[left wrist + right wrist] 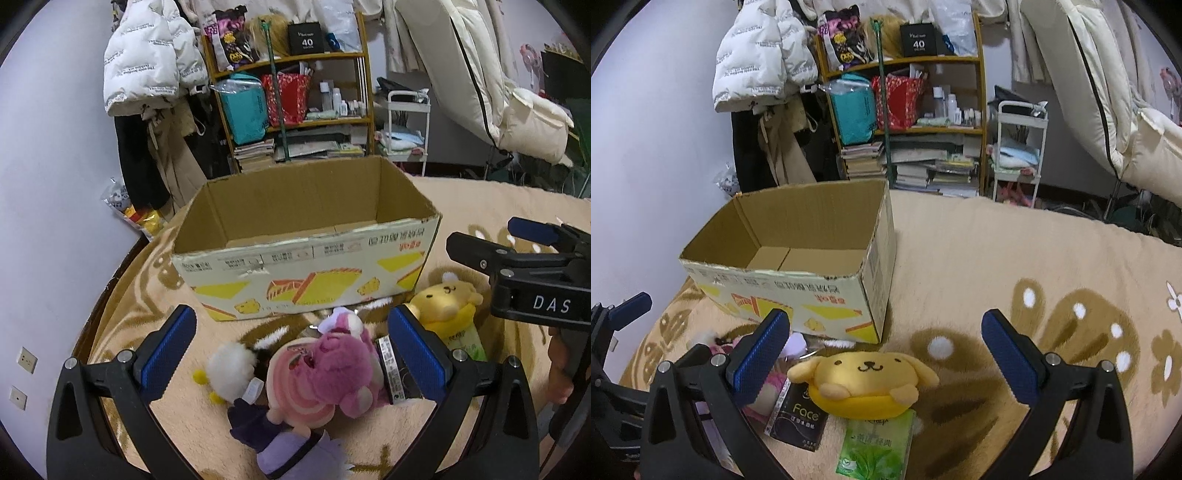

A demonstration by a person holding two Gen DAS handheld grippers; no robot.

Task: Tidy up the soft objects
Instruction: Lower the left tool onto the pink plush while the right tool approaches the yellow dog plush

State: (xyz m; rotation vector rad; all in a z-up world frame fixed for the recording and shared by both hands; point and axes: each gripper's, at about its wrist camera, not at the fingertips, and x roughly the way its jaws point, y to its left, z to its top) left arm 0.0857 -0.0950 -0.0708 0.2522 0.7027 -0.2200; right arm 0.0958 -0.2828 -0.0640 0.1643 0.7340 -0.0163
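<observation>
An open, empty cardboard box [306,273] stands on the beige blanket; it also shows in the right wrist view [798,295]. In front of it lie a pink plush bear [332,373], a purple and white doll [258,402] and a yellow plush dog [447,299], which also shows in the right wrist view [864,384]. My left gripper [291,354] is open over the pink bear. My right gripper [886,354] is open over the yellow dog; it also shows at the right of the left wrist view [517,251].
A black tissue pack [798,417] and a green tissue pack [875,446] lie by the yellow dog. Behind the bed stand a cluttered wooden shelf [291,92], hanging coats [147,62], a white cart [1015,147] and a folded chair [1108,110].
</observation>
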